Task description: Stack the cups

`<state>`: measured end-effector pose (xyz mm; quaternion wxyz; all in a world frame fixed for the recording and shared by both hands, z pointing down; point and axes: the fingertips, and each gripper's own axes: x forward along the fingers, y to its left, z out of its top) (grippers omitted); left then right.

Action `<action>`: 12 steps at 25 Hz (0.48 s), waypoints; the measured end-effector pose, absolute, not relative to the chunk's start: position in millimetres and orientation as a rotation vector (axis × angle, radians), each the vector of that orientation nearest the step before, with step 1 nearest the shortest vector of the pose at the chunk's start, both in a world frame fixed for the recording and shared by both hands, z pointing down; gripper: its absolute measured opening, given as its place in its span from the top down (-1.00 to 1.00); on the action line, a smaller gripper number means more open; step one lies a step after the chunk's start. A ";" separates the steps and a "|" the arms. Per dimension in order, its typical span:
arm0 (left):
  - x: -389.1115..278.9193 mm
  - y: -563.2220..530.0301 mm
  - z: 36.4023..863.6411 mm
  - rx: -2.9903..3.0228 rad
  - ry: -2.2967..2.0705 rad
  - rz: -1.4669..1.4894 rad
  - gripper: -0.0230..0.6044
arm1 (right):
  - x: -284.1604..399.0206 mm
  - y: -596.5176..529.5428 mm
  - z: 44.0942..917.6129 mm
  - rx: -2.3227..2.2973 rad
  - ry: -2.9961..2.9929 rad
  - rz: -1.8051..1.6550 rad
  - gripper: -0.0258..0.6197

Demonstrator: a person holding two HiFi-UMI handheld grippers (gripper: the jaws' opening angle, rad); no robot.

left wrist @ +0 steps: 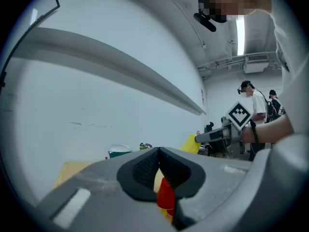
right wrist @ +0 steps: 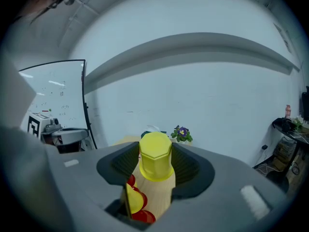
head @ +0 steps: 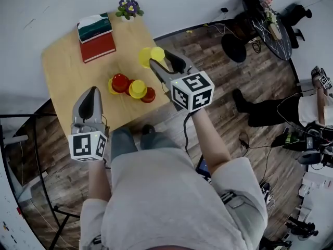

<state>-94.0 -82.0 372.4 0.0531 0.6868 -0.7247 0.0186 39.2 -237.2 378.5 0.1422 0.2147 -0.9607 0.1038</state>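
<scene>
Right claw (right wrist: 155, 151) clasps a yellow cup (right wrist: 155, 164) by its sides, centre frame. It looks like light, stiff, slick plastic; I judge mid-wall the safest hold.

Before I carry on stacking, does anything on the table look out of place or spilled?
Nothing is spilled or broken. The red and yellow cups sit in a loose cluster on the table, not stacked, and the right claw grips a yellow cup tilted rather than upright.
</scene>
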 end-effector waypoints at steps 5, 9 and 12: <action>-90.9 -78.4 363.7 2.170 -2.161 0.035 0.91 | 44.7 -207.9 364.1 0.671 -2.773 0.289 0.25; -97.8 -80.7 354.5 2.257 -2.086 0.022 0.91 | 44.4 -193.0 357.8 0.773 -2.750 0.284 0.25; -105.2 -77.2 347.0 2.327 -2.013 0.026 0.91 | 43.0 -183.8 356.4 0.870 -2.721 0.307 0.25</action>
